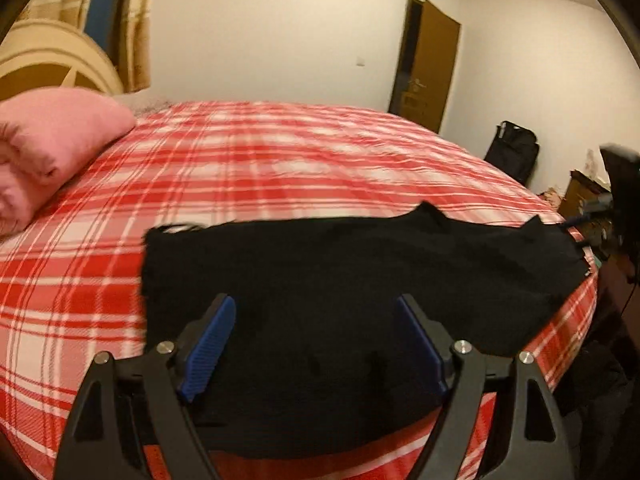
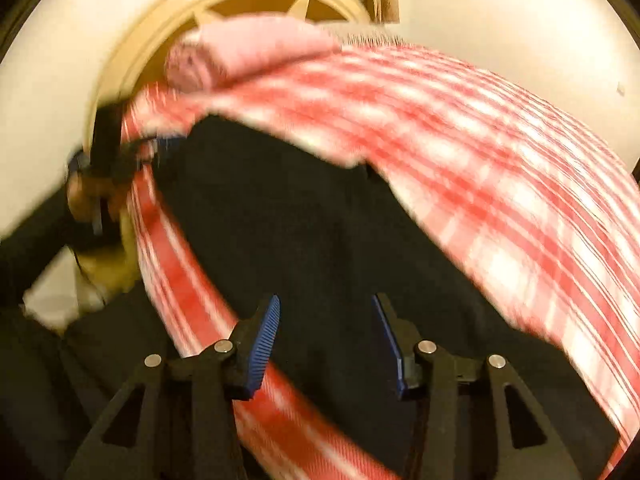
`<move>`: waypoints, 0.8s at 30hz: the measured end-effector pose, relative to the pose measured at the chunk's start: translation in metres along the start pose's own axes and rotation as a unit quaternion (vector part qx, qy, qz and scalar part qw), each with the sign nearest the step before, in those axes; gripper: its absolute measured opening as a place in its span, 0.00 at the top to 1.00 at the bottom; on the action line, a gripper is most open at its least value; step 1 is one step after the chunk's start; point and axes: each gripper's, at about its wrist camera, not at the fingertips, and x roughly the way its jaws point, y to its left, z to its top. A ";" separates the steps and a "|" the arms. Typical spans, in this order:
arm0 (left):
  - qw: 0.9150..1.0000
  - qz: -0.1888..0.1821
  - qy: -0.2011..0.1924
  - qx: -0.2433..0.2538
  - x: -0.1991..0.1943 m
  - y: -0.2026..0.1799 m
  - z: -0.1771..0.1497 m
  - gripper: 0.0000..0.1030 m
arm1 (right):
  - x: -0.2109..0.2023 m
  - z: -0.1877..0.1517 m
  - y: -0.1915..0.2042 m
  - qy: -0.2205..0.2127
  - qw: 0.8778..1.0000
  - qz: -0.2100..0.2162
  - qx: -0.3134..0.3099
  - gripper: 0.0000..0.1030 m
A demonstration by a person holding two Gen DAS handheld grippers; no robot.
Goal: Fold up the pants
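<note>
Black pants (image 1: 340,300) flat at near edge of plaid bed (image 1: 280,160). Left gripper (image 1: 316,344) and right gripper (image 2: 325,340) wide open, empty. Risk: single-layer pinch, dragging fold askew.

plenty of bare plaid bedspread (image 1: 280,160) beyond the black pants (image 1: 340,280) for me to pass over, pink folded blanket (image 1: 52,144) hogging the far-left corner by the headboard (image 1: 52,64), right bed edge crowded by dark furniture (image 1: 580,192), my other gripper (image 1: 618,184) parked there too

One black pants (image 1: 340,280), one pink blanket (image 1: 48,148), one bed (image 1: 260,160) — two grippers (image 1: 316,340)
</note>
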 end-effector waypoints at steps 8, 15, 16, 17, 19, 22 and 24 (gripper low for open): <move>1.000 0.024 0.003 -0.019 0.015 0.027 -0.012 0.14 | 0.121 0.077 -0.094 0.017 0.992 0.034 0.117 0.52; 0.999 0.045 0.019 -0.021 0.033 0.036 -0.015 0.08 | 0.186 0.091 -0.124 0.057 0.983 0.019 0.172 0.91; 0.998 0.047 0.019 -0.022 0.032 0.035 -0.015 0.08 | 0.188 0.093 -0.125 0.054 0.983 0.016 0.175 0.91; 0.998 0.053 0.023 -0.020 0.031 0.034 -0.014 0.09 | 0.186 0.093 -0.125 0.051 0.983 0.016 0.177 0.91; 0.996 0.087 0.018 -0.003 0.018 0.028 -0.011 0.10 | 0.175 0.092 -0.127 0.040 0.983 0.025 0.177 0.83; 0.988 0.150 -0.033 0.018 -0.023 0.013 -0.003 0.11 | 0.132 0.073 -0.137 0.010 0.984 0.027 0.178 0.51; 0.987 0.150 -0.053 0.034 -0.042 -0.003 0.004 0.11 | 0.093 0.049 -0.153 0.000 0.985 0.021 0.173 0.50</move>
